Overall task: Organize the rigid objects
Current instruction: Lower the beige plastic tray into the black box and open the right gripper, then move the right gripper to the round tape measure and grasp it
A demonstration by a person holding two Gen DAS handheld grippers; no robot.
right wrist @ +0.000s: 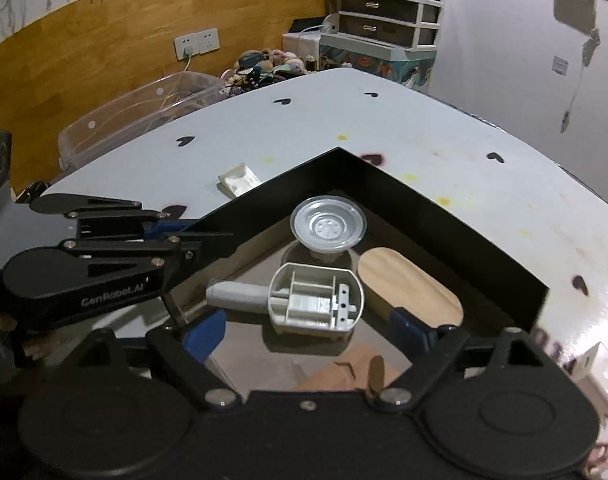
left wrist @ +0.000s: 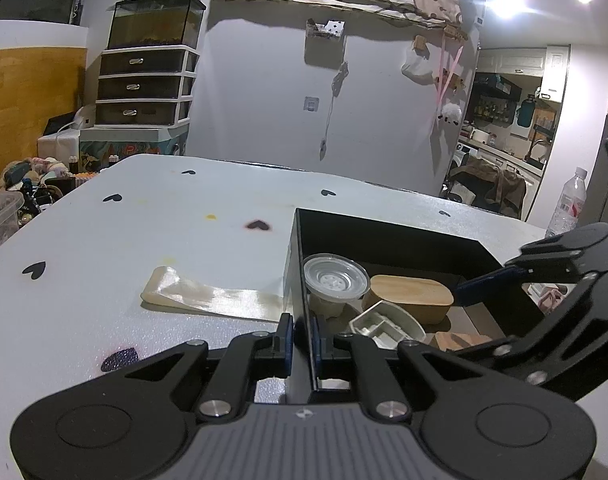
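Note:
A black box [left wrist: 384, 236] [right wrist: 444, 216] sits on the white table. Inside lie a clear round lid on a cup [left wrist: 335, 278] [right wrist: 328, 224], an oval wooden lid [left wrist: 410, 294] [right wrist: 416, 292] and a grey plastic handled part [left wrist: 386, 324] [right wrist: 316, 300]. My left gripper [left wrist: 302, 336] [right wrist: 176, 232] is shut on the box's left wall. My right gripper [right wrist: 308, 332] [left wrist: 476, 288] is open, hovering over the box just above the grey part. A cream plastic piece [left wrist: 208, 296] [right wrist: 240, 178] lies on the table left of the box.
The white table [left wrist: 144, 232] has black heart marks and yellow stains. A water bottle [left wrist: 568, 204] stands at the far right. A clear bin [right wrist: 140, 124] and a drawer unit [left wrist: 144, 84] sit beyond the table's left edge.

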